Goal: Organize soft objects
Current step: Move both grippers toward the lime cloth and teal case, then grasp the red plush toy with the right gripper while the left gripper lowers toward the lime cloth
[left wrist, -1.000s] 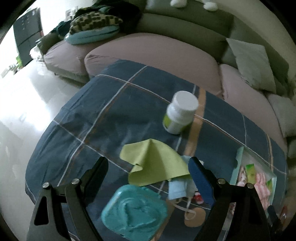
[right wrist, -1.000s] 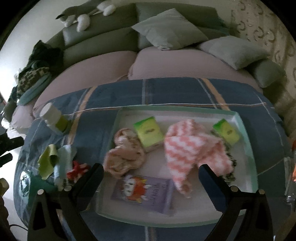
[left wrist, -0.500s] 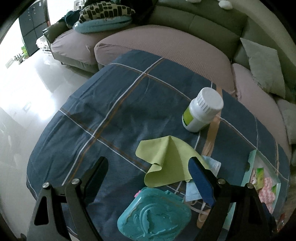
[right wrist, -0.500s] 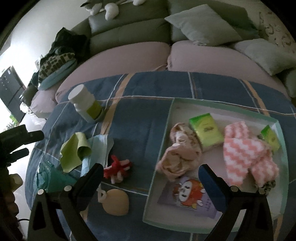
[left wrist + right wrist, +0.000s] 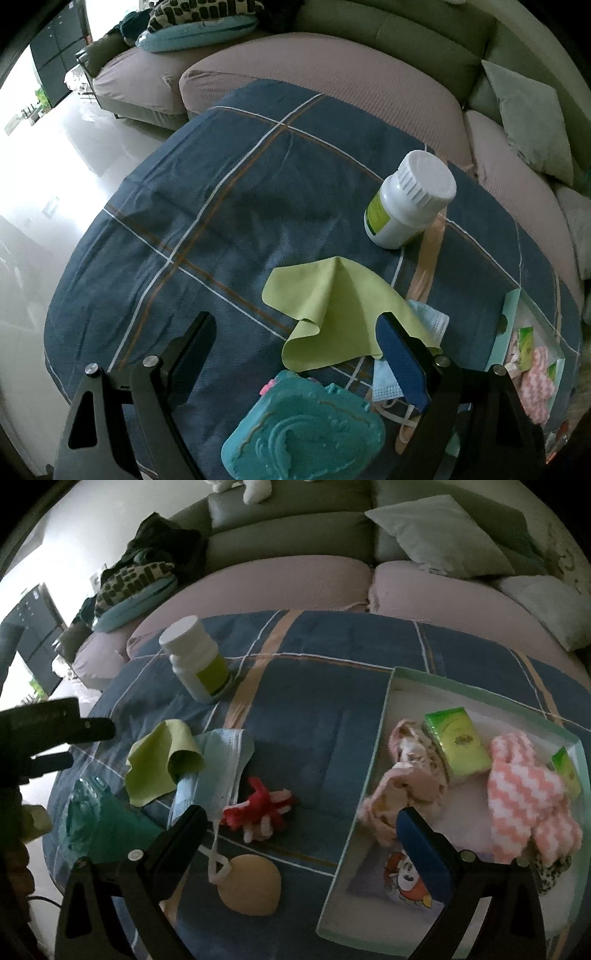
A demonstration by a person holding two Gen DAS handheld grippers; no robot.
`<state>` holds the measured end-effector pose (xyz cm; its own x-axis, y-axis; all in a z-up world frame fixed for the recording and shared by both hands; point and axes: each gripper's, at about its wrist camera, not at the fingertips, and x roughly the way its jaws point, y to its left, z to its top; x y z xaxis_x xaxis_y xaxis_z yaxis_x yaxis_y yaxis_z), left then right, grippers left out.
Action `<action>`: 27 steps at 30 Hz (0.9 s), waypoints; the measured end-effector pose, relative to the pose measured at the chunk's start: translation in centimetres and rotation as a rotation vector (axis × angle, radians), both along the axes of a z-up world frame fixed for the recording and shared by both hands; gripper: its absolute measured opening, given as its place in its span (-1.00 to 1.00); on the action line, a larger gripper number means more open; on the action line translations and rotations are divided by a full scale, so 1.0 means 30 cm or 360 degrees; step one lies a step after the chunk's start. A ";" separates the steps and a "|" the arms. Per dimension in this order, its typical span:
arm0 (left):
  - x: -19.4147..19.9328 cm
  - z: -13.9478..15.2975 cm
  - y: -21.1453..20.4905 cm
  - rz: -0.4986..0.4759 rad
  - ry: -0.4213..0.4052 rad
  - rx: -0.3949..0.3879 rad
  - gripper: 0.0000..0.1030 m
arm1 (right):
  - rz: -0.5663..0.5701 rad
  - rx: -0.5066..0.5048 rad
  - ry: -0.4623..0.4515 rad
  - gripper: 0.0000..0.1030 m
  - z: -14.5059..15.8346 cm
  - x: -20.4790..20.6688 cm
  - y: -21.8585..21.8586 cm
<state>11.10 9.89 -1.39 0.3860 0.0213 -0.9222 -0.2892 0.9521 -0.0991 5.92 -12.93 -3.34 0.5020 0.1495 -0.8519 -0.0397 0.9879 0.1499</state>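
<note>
I judge the job about half done. The tray near the tabletop's right edge already holds the pink striped sock, a beige cloth and 2 tissue packs. Left out near the tabletop's left edge: green cloth, face mask, red yarn toy. My left gripper and right gripper both hang spread wide, holding nothing.

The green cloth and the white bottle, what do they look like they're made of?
Green cloth: thin, smooth matte fabric, perhaps microfibre; it lies in soft folds with a curled edge. White bottle: glossy plastic, most likely; the ribbed cap and body catch highlights, and it carries a green label.
</note>
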 end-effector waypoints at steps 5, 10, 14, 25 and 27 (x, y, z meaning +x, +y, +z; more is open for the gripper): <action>0.007 -0.009 0.005 0.0005 0.0019 -0.0015 0.72 | 0.0055 -0.0025 0.0004 0.92 -0.010 0.000 0.026; 0.015 -0.014 0.002 -0.0001 0.0027 -0.0018 0.72 | 0.0078 -0.0021 0.0025 0.74 -0.027 0.004 0.036; 0.031 -0.024 -0.005 -0.0014 0.0038 -0.0042 0.72 | 0.0066 -0.0030 0.0034 0.66 -0.035 0.008 0.031; 0.047 -0.033 -0.021 -0.0021 0.0067 -0.0037 0.72 | 0.0099 -0.0024 -0.0044 0.45 0.016 -0.004 0.032; 0.050 -0.032 -0.019 -0.0019 0.0065 -0.0038 0.72 | 0.0120 -0.0024 -0.0032 0.45 0.007 -0.001 0.045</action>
